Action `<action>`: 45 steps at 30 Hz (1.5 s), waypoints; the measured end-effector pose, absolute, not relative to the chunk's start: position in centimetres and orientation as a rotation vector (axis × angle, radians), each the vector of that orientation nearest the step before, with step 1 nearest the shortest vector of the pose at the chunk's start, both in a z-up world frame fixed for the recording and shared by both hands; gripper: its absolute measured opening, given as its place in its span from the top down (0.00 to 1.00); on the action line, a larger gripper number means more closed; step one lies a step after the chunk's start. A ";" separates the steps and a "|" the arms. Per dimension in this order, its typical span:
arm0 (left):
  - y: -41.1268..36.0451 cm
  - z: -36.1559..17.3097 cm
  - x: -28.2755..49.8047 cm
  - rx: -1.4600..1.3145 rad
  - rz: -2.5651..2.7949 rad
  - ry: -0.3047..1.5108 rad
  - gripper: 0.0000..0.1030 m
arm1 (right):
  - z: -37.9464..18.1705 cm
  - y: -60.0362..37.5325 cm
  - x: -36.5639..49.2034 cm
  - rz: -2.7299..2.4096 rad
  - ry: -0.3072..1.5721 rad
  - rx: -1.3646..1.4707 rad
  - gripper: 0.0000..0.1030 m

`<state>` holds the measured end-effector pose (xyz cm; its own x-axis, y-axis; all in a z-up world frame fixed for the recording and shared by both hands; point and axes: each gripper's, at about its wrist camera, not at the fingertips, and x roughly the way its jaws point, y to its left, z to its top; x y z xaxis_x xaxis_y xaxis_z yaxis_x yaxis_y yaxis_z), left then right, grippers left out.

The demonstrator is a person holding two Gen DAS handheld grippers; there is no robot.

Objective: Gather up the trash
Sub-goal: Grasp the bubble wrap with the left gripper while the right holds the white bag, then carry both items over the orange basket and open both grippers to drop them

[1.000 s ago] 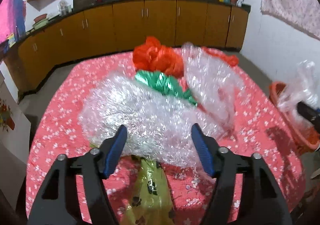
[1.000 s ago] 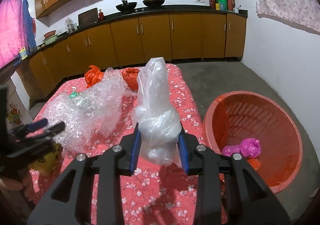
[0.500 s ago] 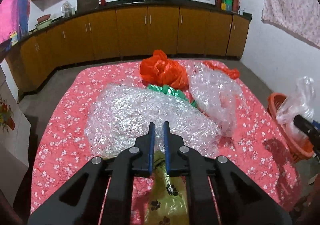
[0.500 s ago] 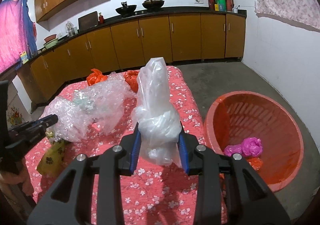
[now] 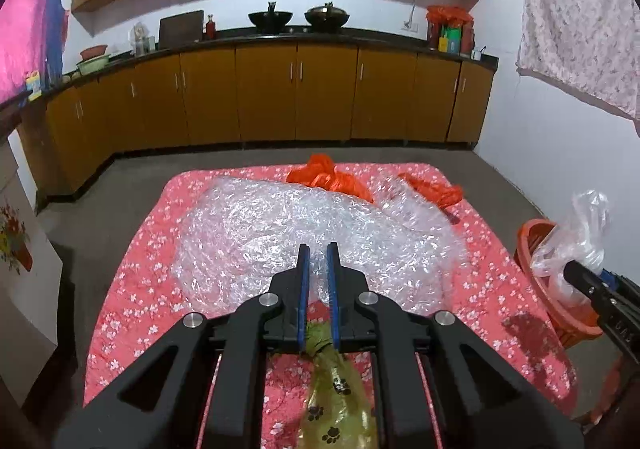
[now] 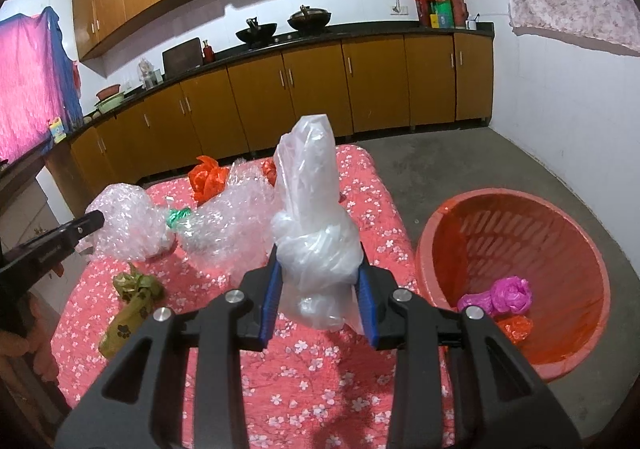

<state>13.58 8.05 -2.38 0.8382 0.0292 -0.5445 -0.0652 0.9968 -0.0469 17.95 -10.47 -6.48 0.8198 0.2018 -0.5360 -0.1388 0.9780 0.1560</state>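
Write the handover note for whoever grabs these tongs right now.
Left tongs: shut on the bubble wrap, lifting one end off the table.
Right tongs: shut on the knotted clear plastic bag, above the table edge beside the red basket, not yet over it.
Done: a pink bag and an orange scrap lie in the basket.
Left: drop the clear bag and the bubble wrap in the basket, then collect the yellow paw-print bag, the green wrapper and the orange bags.
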 end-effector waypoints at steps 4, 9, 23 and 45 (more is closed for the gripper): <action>7.3 -1.6 13.4 -0.054 0.035 0.557 0.92 | -6.0 -10.8 17.5 0.177 0.568 0.118 0.67; 5.8 -0.6 13.5 -0.050 0.000 0.538 0.92 | -5.6 -11.8 17.2 0.160 0.553 0.128 0.67; -0.6 1.4 14.8 -0.037 -0.168 0.506 0.92 | -5.4 -17.7 16.8 0.034 0.537 0.164 0.67; -15.9 -0.8 18.7 0.055 -0.504 0.554 0.92 | -7.4 -30.8 17.0 -0.237 0.564 0.232 0.67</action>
<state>18.73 -15.86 -0.78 0.7325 -0.4432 -0.5167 0.4721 0.8776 -0.0834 16.99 -30.84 -7.41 0.8195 -0.1570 -0.5511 0.2835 0.9469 0.1518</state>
